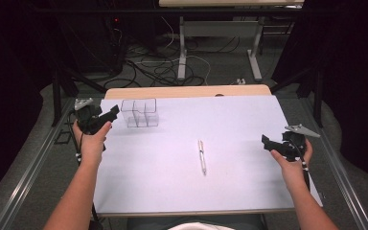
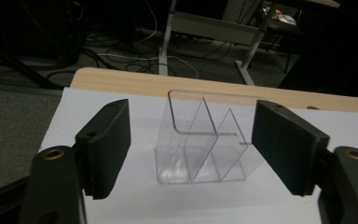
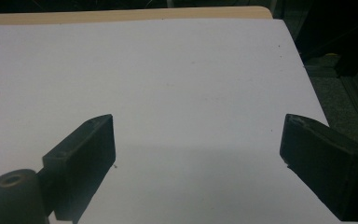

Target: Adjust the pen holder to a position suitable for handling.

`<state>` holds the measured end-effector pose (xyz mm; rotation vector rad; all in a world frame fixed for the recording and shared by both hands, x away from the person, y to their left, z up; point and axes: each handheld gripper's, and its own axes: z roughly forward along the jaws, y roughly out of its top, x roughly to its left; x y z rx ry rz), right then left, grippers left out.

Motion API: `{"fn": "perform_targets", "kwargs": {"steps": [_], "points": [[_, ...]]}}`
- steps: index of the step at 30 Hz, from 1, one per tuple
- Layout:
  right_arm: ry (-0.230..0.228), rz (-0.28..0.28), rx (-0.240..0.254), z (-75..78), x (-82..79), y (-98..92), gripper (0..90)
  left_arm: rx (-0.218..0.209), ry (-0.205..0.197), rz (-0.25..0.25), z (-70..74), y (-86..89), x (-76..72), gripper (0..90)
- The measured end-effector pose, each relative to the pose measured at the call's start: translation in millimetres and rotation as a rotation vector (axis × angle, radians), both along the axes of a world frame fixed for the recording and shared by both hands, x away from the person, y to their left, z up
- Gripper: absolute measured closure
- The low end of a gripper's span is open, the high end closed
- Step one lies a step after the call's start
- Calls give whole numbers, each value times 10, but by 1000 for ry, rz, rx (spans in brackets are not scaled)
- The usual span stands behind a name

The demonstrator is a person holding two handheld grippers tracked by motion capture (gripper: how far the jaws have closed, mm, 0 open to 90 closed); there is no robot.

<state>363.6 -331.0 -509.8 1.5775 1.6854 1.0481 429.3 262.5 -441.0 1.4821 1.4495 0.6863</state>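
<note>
Left gripper lines up on a clear plastic organizer, jaws spread and empty.

The organizer stands upright on the white table cover, just ahead of the left gripper and centred between its open jaws, not yet touched. It looks light, rigid and slick, with thin walls that could crack or skid; the outer side walls, low down, seem the safest hold. A pen lies well to that gripper's right. The right gripper hovers wide open over bare cover, holding nothing.
</note>
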Motion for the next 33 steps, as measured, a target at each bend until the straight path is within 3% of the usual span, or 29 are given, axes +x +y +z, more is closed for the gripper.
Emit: {"fn": "perform_targets", "kwargs": {"steps": [4, 5, 8, 10, 11, 13, 15, 16, 17, 18, 21, 22, 25, 28, 33], "points": [[1, 4, 8, -8, 4, 22, 127, 29, -7, -11, 100, -31, 94, 334], [4, 5, 7, -13, 5, 23, 130, 49, -26, -8, 150, -51, 162, 334], [4, 11, 1, -25, 12, 14, 145, 69, -21, -3, 196, -59, 228, 350], [0, 1, 12, -30, 15, 16, 146, 37, 22, -23, 237, -50, 343, 427], [10, 4, 21, -27, 10, 14, 146, 37, 22, -23, 237, -50, 343, 453], [16, -1, 31, -27, 9, 13, 146, 67, 33, -33, 244, -45, 430, 519], [7, 0, 28, -37, 16, 3, 147, 65, 17, -95, 211, -18, 567, 562], [26, 3, 27, -28, 7, -4, 147, 65, 17, -95, 211, -18, 567, 583], [18, 3, 39, -39, 16, -1, 148, 83, 18, -92, 205, -21, 602, 609], [23, -1, 45, -42, 16, 3, 147, 114, 36, -94, 183, -26, 675, 631], [28, 2, 52, -59, 24, -3, 148, 140, 59, -95, 143, -33, 735, 711], [35, 3, 45, -63, 24, -6, 148, 167, 91, -72, 93, -32, 776, 749], [36, 3, 57, -74, 24, 1, 148, 163, 120, -59, 37, -15, 815, 824], [35, 2, 58, -75, 24, 2, 149, 156, 162, -54, -31, 19, 862, 858], [46, 0, 69, -86, 19, 8, 150, 125, 199, -67, -133, 50, 896, 899]]}}
